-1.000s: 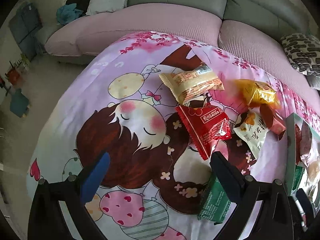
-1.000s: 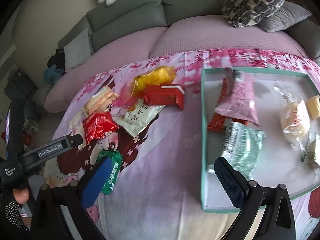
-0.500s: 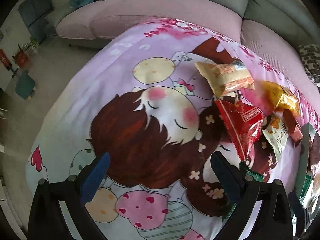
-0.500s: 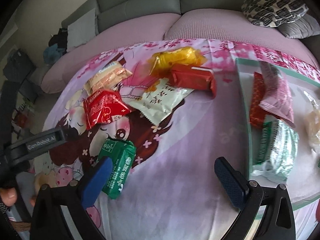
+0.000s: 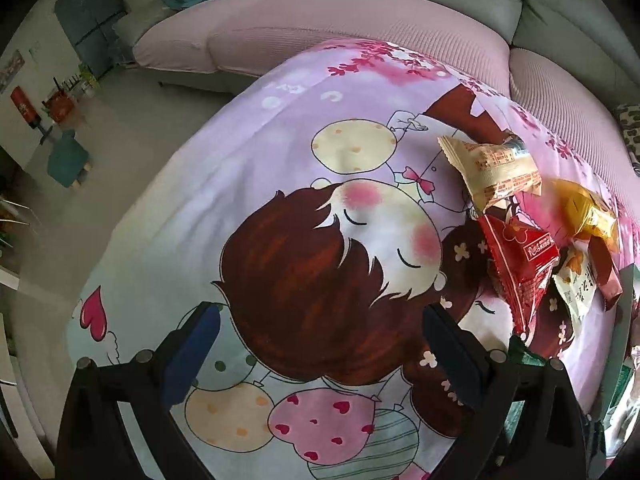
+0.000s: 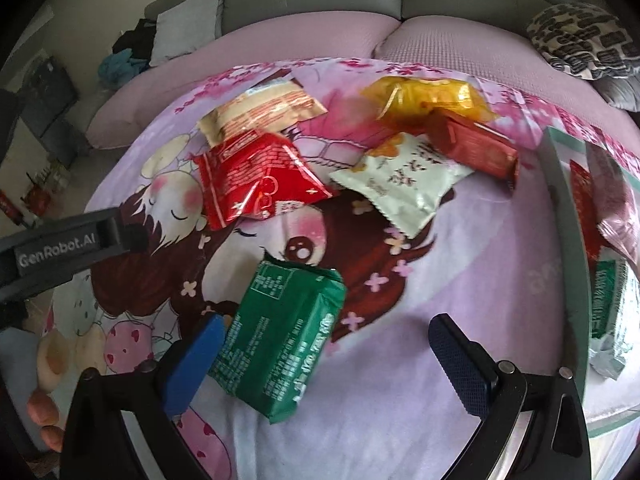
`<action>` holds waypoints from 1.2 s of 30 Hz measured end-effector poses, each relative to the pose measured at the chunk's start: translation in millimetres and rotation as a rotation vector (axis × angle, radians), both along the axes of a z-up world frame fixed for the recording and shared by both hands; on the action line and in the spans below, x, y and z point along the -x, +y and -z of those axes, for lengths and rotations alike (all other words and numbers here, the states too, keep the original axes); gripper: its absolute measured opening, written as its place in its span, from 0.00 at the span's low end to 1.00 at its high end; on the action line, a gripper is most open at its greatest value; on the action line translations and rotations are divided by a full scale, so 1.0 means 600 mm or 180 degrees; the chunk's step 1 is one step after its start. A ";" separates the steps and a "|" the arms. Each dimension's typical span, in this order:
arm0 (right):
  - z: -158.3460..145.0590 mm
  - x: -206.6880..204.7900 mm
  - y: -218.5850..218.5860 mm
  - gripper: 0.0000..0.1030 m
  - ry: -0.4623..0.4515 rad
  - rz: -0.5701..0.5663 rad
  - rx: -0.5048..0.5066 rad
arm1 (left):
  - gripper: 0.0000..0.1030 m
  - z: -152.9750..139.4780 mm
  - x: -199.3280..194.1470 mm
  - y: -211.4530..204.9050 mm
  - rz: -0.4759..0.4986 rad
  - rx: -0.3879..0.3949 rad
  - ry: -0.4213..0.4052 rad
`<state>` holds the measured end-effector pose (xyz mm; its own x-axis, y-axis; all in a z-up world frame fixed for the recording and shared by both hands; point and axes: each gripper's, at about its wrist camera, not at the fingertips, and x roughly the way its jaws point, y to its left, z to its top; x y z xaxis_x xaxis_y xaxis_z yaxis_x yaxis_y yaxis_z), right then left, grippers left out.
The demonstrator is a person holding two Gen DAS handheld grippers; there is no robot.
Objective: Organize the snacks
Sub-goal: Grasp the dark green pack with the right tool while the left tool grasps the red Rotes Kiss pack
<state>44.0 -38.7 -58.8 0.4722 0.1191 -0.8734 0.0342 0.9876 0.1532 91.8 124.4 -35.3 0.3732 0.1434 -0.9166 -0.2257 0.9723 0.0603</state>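
A green snack packet (image 6: 282, 340) lies on the cartoon-printed cloth (image 6: 400, 360) that covers the counter, between the spread fingers of the right hand-held gripper (image 6: 326, 354), its left edge just beside the blue left pad (image 6: 192, 364); the pictures do not show clearly whether they touch, and the right pad stands well apart from it. Farther off lies a loose cluster of snacks: a red packet (image 6: 256, 178) at the left, a beige packet (image 6: 262, 110) just beyond it and partly under it, a pale green packet (image 6: 404, 182) to the right, a dark red bar (image 6: 474, 148) overlapping that packet's far corner, and a yellow packet (image 6: 428, 98) at the far side. At the right edge stands a teal-rimmed tray (image 6: 568, 216) holding several wrapped snacks, among them a pink one (image 6: 618, 216) and a green-and-white one (image 6: 610, 304). The left hand-held gripper (image 5: 320, 350) hovers over the left part of the cloth with its fingers spread wide and nothing between them; in its view the same red packet (image 5: 520, 264), beige packet (image 5: 494, 170) and yellow packet (image 5: 586, 210) lie to the far right. Beyond the counter runs a pink-covered sofa (image 5: 320, 24) with a patterned cushion (image 6: 584, 40) at its right.
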 end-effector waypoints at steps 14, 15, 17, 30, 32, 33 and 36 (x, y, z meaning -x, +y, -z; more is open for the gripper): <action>0.011 -0.002 -0.040 1.00 0.0018 0.0281 0.0256 | 0.98 -0.011 -0.002 -0.014 0.0043 0.0221 -0.0008; 0.010 -0.002 -0.046 1.00 0.0012 0.0299 0.0232 | 0.98 -0.010 -0.002 -0.012 0.0024 0.0293 0.0006; 0.008 -0.004 -0.052 0.99 -0.0020 0.0317 0.0177 | 0.98 -0.008 -0.002 -0.010 -0.0001 0.0390 0.0023; 0.002 -0.007 -0.061 0.72 -0.0071 0.0377 0.0279 | 0.98 -0.016 -0.008 -0.011 0.0010 0.0804 -0.0107; 0.001 -0.006 -0.066 0.66 -0.0067 0.0388 0.0290 | 0.98 -0.015 -0.010 -0.012 -0.0007 0.0981 -0.0156; 0.001 -0.005 -0.068 0.65 -0.0064 0.0397 0.0285 | 0.98 -0.015 -0.011 -0.013 -0.0021 0.1039 -0.0173; -0.003 -0.001 -0.083 0.55 -0.0049 0.0457 0.0231 | 0.98 -0.016 -0.017 -0.023 -0.0013 0.1111 -0.0250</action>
<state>44.6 -88.4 -57.3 0.4931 -0.0138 -0.8699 0.1739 0.9813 0.0830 102.0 110.7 -25.8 0.4446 -0.1716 -0.8791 -0.2204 0.9304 -0.2930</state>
